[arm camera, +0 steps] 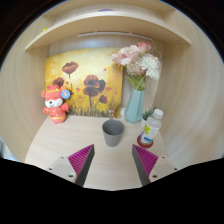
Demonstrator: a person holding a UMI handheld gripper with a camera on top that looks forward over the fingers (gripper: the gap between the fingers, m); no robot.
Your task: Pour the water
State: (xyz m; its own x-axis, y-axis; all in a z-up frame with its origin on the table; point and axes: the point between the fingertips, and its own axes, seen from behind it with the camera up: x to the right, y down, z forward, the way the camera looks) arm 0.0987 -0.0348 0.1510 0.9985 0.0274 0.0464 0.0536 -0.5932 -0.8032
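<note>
Tongs (113, 160) spread wide, pink pads (81, 160) facing each other across a broad gap, gripping nothing and touching nothing. Bare pale wooden tabletop (60, 145) between and under the fingertips.

Just ahead of the gap, slightly toward the right finger: a small grey cup (113, 132), upright on the tabletop, clear of both fingers. To the right of the cup and near it, a small clear bottle (151, 127) with a white cap and a coloured label, upright, standing beyond the right finger; contents too small to tell.

Behind the bottle, a tall pale blue vase (134, 103) with pink and white flowers (138, 63), close to the bottle from this angle. At the far left, well apart from the cup, a red and white figurine (54, 103). Against the back wall, a yellow painting of red poppies (85, 84), leaning behind the figurine and vase. Above everything, a curved wooden shelf (105, 25) with some small object on top, too indistinct to name.
</note>
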